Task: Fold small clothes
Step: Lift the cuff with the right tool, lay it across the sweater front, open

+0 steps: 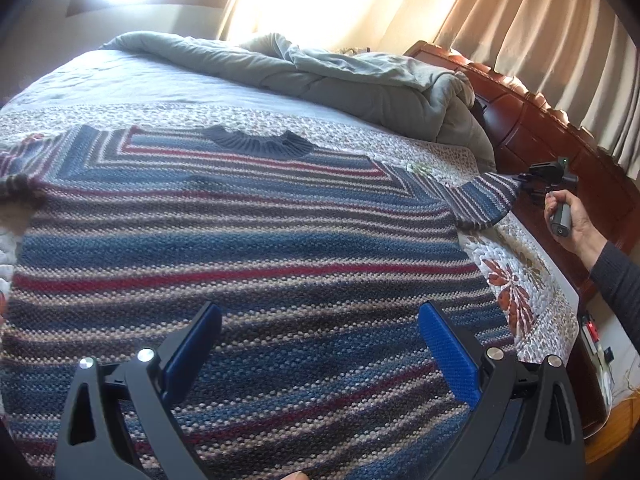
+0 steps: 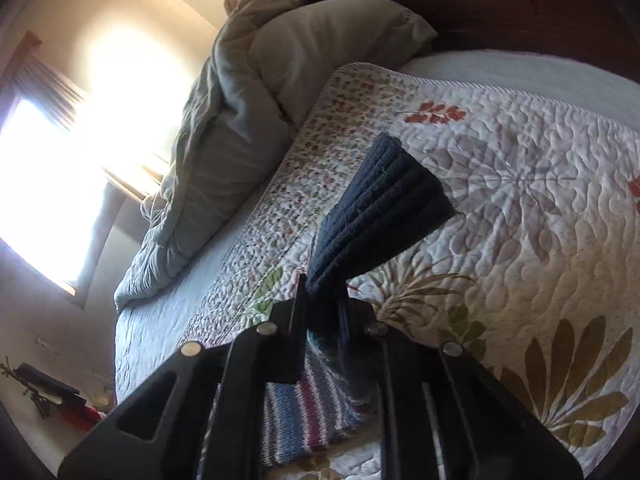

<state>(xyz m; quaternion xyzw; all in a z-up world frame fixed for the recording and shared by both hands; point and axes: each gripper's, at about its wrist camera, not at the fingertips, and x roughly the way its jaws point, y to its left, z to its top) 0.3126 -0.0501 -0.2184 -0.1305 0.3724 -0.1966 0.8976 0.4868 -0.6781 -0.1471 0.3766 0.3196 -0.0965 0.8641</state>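
1. Quilted floral bedspread (image 1: 516, 280) covers the bed; wooden headboard (image 1: 532, 120) runs along the right edge in the left wrist view, beige curtains (image 1: 540, 32) behind it, bright window glare at the top.
2. One striped knit sweater (image 1: 240, 248), laid flat across the bedspread, dark ribbed collar (image 1: 256, 142) toward the far side.
3. One rumpled grey-green duvet (image 1: 360, 84) piled beyond the sweater, near the headboard.
4. Two grippers. Left gripper (image 1: 320, 344): blue pads spread wide, hovering over the sweater's lower body, nothing between them.
5. Right gripper (image 2: 320, 304): jaws pressed together on the sweater's dark ribbed cuff (image 2: 384, 208), sleeve lifted off the bedspread; a hand (image 1: 572, 220) in a dark sleeve holds it.
6. Open bedspread right of the sweater up to the bed edge; bare sheet between collar and duvet.
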